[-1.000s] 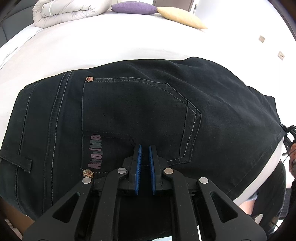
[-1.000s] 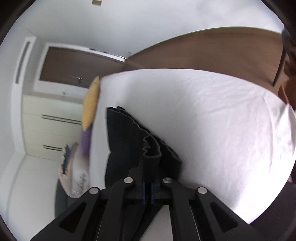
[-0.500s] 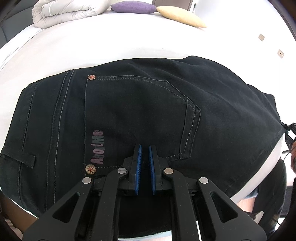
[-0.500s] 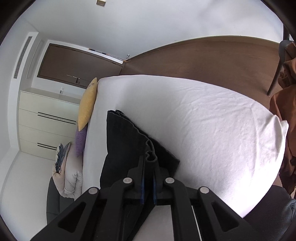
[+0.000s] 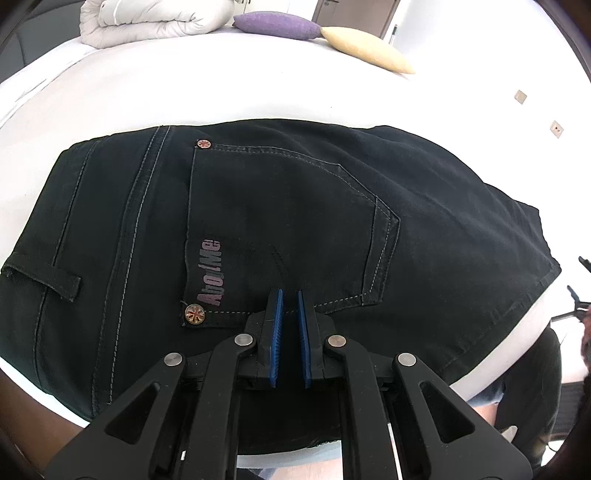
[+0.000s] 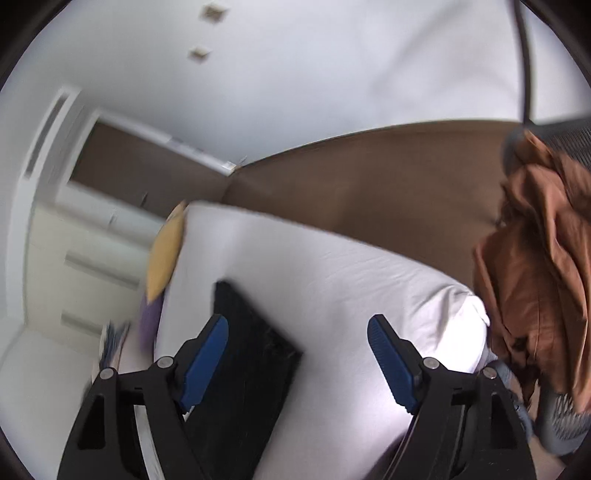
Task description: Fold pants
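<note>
The black pants [image 5: 295, 229] lie folded flat on the white bed [image 5: 184, 85], close to its near edge, back side up. A stitched back pocket [image 5: 288, 221] faces the left wrist camera, with a pink printed logo [image 5: 210, 273] along its left seam and a metal rivet [image 5: 194, 314] at its lower left corner. A belt loop [image 5: 48, 277] shows at the pants' left end.

The left gripper [image 5: 290, 314] sits low over the pocket's lower seam, its jaws drawn nearly together with only a thin slot between the blue pads [image 5: 276, 332]; whether any cloth is pinched in that slot cannot be told from here.

Over on the other side, the right gripper [image 6: 297, 343] hangs above the bed, and its jaws are opening, the blue pads [image 6: 205, 354] spread wide with nothing pressed between them. Beneath it the pants [image 6: 251, 369] appear as a dark slab, its corner lying under the gap in the jaws, on the sheet [image 6: 351, 280]. That view is blurred.

At the far edge of the bed sit a rolled white duvet [image 5: 147, 18], a purple cushion [image 5: 277, 26] and a yellow cushion [image 5: 369, 50] side by side. Brown cloth [image 6: 539, 258] is draped over a chair [image 6: 565, 424] just past the bed's right corner.
</note>
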### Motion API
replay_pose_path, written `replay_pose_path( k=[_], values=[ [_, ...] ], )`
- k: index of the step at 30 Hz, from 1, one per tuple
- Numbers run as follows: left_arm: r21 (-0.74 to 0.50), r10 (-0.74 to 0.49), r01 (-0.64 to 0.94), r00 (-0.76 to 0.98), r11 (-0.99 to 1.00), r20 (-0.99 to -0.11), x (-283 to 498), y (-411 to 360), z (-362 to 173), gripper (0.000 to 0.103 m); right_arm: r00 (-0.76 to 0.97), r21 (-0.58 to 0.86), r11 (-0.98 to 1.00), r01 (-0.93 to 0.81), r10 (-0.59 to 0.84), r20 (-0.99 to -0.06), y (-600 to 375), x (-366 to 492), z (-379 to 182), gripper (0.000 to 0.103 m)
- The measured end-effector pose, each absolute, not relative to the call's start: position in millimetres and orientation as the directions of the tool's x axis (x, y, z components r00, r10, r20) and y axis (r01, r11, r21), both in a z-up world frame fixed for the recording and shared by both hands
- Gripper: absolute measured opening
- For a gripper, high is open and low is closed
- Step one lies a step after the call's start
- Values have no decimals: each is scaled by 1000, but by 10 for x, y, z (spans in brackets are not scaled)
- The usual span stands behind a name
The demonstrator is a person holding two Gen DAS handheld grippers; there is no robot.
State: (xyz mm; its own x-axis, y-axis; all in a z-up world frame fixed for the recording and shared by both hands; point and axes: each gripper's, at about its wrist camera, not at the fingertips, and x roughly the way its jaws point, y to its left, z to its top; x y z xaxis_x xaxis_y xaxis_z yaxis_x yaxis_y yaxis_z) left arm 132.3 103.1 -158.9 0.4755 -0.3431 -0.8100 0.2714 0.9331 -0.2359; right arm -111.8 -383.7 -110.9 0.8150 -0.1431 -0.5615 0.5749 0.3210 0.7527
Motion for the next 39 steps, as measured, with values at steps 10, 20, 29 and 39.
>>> replay_pose_path(
  k=[10,20,29,39],
  values=[
    [-209,-330,287,489,935,-807,1188,1046,-1567,8,689,827,542,151,542,-481,-1834,466,-1135,47],
    [-210,-366,340,501,916,-784,1267,717,-1086,8,755,816,407,411,349,-555,-2757,142,-1846,0],
    [-219,-468,529,399,820,-788,1905,-653,-1106,8,828,784,449,429,151,-540,-3245,-158,-1265,6],
    [-335,-536,493,351,803,-768,2192,-640,-1556,8,636,834,475,280,559,-532,-2023,1704,-1825,10]
  ],
)
